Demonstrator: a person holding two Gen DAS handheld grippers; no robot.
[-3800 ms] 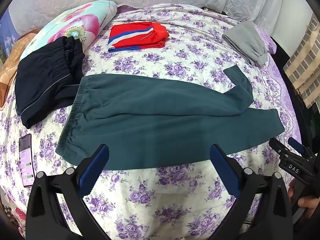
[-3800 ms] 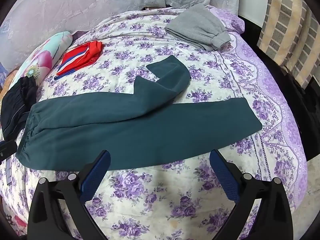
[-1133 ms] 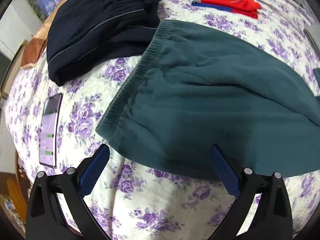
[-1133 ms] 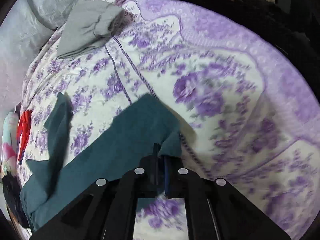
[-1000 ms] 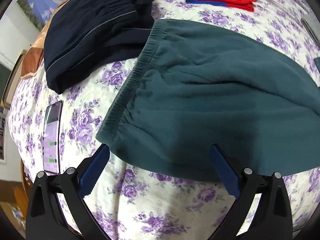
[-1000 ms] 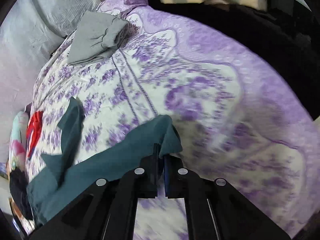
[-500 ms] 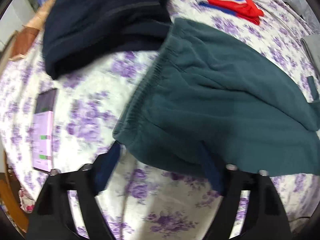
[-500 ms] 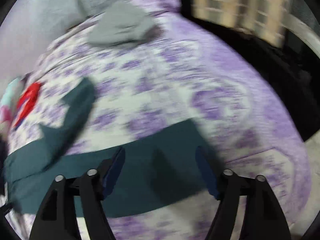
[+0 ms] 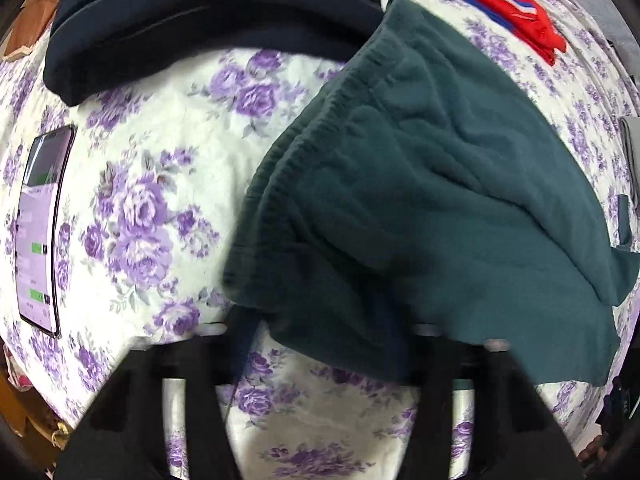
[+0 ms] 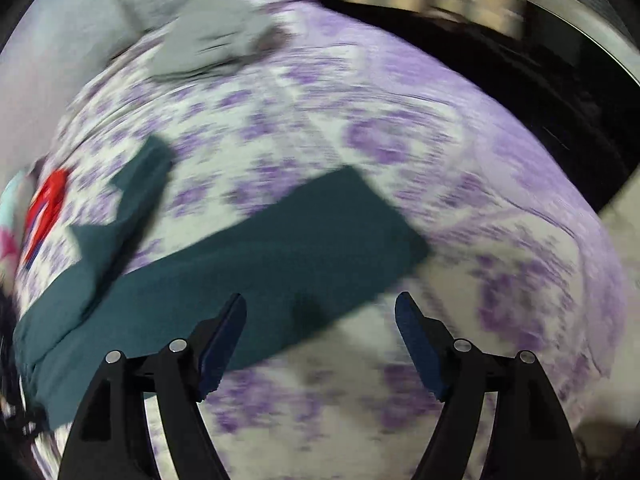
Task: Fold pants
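Observation:
The dark teal pants (image 9: 420, 184) lie on the floral bedspread (image 9: 168, 152), waistband toward the left wrist camera. My left gripper (image 9: 320, 328) is at the near waistband corner, its jaws part closed with the fabric edge draped between them; the view is blurred there. In the right wrist view the near pant leg (image 10: 288, 248) lies flat, its cuff end to the right, and the far leg (image 10: 132, 188) is bent back. My right gripper (image 10: 320, 320) is open and empty just in front of that leg.
Folded dark navy pants (image 9: 200, 12) lie beyond the waistband. A phone (image 9: 40, 224) lies on the bed at left. Folded red clothes (image 9: 504, 8) and folded grey pants (image 10: 216, 40) lie farther back. The bed edge drops off at right (image 10: 560, 128).
My right gripper let go of the leg cuff, opened and pulled back; the leg now lies flat. My left gripper moved onto the waistband corner and its jaws narrowed around it.

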